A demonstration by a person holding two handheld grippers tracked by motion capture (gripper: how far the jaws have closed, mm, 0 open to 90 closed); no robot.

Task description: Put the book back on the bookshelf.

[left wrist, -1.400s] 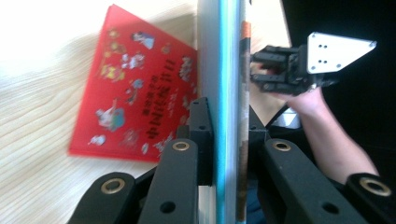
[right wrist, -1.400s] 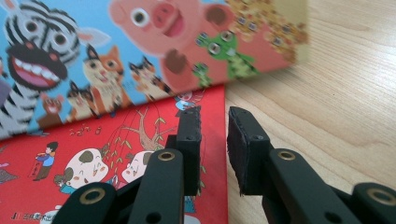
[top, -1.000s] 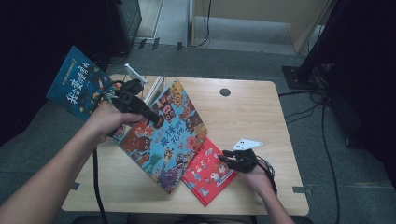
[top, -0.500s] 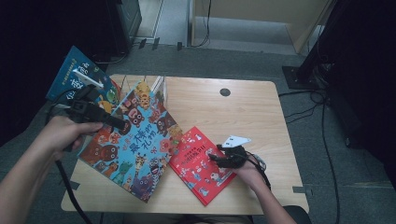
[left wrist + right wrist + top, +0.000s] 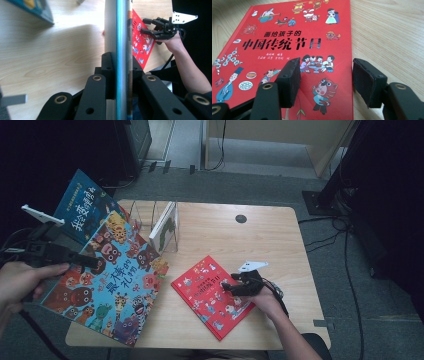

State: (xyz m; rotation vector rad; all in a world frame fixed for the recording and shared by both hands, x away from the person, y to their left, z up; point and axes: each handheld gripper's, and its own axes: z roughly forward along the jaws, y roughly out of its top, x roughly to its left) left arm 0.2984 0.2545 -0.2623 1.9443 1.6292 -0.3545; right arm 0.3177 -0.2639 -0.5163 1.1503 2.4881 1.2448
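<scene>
High view | left gripper (image 5: 90, 262) fingers clamp large animal-covered picture book (image 5: 120, 285) | right gripper (image 5: 227, 286) fingers just opening over red book (image 5: 205, 292)

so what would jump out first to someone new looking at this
The big animal book, clamped by the left gripper and tilted over the table's left edge. Then the red book lying flat near the front, with the right gripper open over its edge, its jaws having just been opening.

Animal picture book (image 5: 115, 280) tilted off table's left edge; red book (image 5: 210, 292) flat.
</scene>
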